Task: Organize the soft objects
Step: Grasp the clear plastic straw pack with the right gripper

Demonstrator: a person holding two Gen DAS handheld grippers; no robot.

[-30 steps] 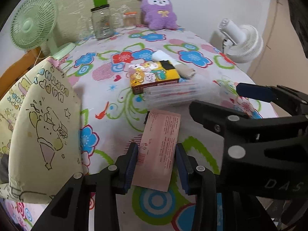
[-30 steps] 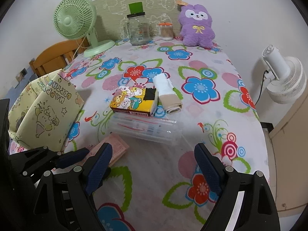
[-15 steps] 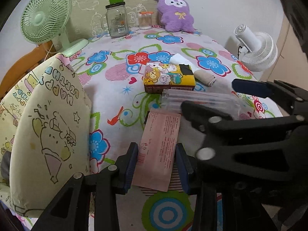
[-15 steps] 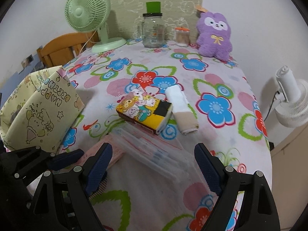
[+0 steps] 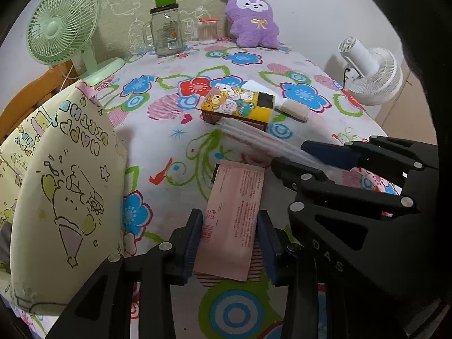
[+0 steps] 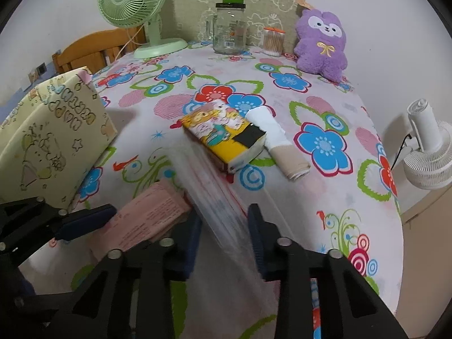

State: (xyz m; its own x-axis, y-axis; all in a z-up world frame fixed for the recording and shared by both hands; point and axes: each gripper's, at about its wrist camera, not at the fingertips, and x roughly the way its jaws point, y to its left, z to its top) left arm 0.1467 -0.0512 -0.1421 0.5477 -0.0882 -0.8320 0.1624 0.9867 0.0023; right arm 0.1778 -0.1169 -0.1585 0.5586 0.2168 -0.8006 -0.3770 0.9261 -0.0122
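Observation:
My left gripper (image 5: pixel 230 240) is shut on a flat pink packet (image 5: pixel 236 214), which also shows in the right wrist view (image 6: pixel 149 220). My right gripper (image 6: pixel 224 234) is closed on a clear plastic packet (image 6: pixel 214 197) that lies in front of a yellow cartoon tissue pack (image 6: pixel 226 138). The clear packet (image 5: pixel 262 141) runs into the right gripper (image 5: pixel 293 158) in the left wrist view. A rolled white and beige cloth (image 6: pixel 278 144) lies beside the tissue pack. A purple plush toy (image 6: pixel 322 45) sits at the back.
A cream cartoon fabric bag (image 5: pixel 56 186) stands at the left on the floral tablecloth (image 6: pixel 197 93). A green fan (image 6: pixel 132 8), a glass jar (image 6: pixel 230 28) and a cotton swab jar (image 6: pixel 272 41) stand at the back. A white fan (image 6: pixel 426 149) stands beyond the right edge.
My right gripper has moved in and down over the clear plastic packet and its jaws have closed from wide open onto it. The left gripper keeps its hold on the pink packet.

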